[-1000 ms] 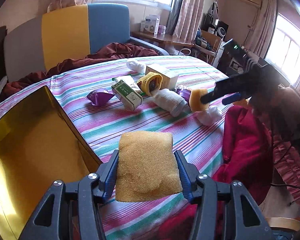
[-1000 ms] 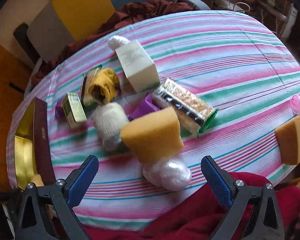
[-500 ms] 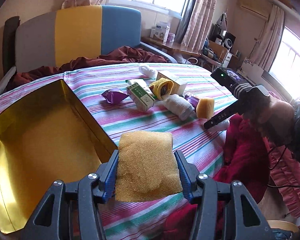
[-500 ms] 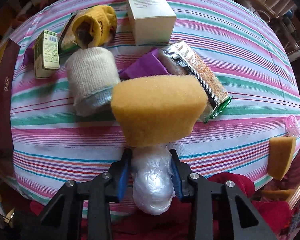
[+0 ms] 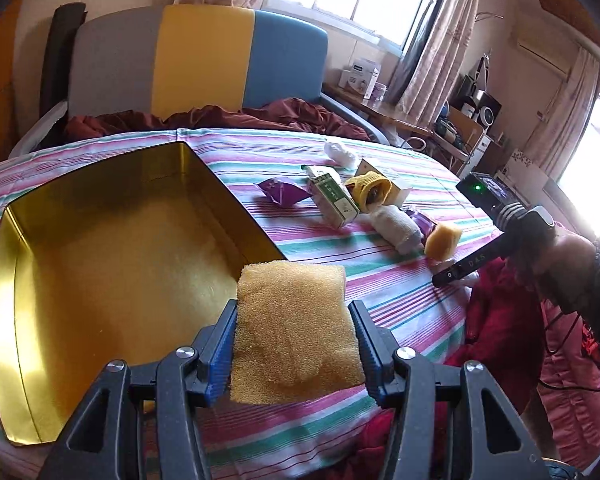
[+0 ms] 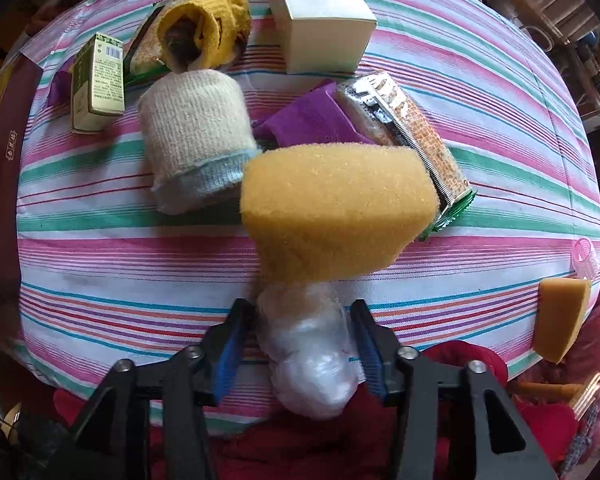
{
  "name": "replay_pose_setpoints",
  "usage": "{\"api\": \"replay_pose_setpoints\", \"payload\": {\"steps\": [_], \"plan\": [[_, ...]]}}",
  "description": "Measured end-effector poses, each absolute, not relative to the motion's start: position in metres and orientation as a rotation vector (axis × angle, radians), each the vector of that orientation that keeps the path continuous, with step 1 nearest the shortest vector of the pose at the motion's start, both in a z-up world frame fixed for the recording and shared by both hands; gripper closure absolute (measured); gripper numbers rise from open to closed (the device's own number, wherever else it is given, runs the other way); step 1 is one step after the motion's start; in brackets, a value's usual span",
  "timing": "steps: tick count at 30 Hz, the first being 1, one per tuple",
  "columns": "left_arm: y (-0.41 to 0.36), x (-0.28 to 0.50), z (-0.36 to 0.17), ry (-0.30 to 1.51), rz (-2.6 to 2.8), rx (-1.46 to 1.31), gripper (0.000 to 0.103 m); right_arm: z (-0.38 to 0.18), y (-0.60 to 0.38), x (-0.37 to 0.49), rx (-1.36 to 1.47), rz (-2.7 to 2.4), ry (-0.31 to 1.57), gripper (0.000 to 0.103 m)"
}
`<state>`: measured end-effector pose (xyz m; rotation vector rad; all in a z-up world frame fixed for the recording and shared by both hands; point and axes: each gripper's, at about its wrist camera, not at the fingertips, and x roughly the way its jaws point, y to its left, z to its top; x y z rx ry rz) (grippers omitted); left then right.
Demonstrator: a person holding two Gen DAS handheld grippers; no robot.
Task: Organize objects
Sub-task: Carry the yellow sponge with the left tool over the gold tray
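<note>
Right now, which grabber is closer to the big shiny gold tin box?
Left. The left gripper, clamping a yellow sponge, sits at the gold tin box's near corner. The right gripper is across the striped tablecloth, around a clear plastic bundle.

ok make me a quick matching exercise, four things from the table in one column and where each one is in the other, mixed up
Things:
1. flat yellow sponge pad
2. clear plastic wrapped bundle
3. small green and white carton
4. rolled white knitted sock

Places:
A. lying beside the yellow knitted sock on the striped tablecloth
B. clamped in the left tool by the gold metal tin
C. between the fingers of the right tool
D. lying nearest the tin's dark red outer wall

Pairs: 1-B, 2-C, 3-D, 4-A
</note>
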<state>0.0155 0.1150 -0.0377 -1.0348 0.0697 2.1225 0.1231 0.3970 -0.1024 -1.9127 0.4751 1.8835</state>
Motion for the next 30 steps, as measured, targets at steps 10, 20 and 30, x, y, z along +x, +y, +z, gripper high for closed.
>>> {"api": "replay_pose_setpoints", "payload": {"steps": [10,20,30], "plan": [[0.110,0.012,-0.037,0.064,2.128,-1.034,0.049,-0.104,0.394,0.145,-1.939,1.904,0.424,0.063],[0.059,-0.027,-0.026,-0.024,2.288,-1.063,0.049,-0.091,0.398,0.162,-1.850,2.008,0.390,0.066],[-0.011,-0.148,-0.045,-0.051,2.533,-1.231,0.049,-0.088,0.402,0.183,-1.789,2.073,0.408,0.066]]}}
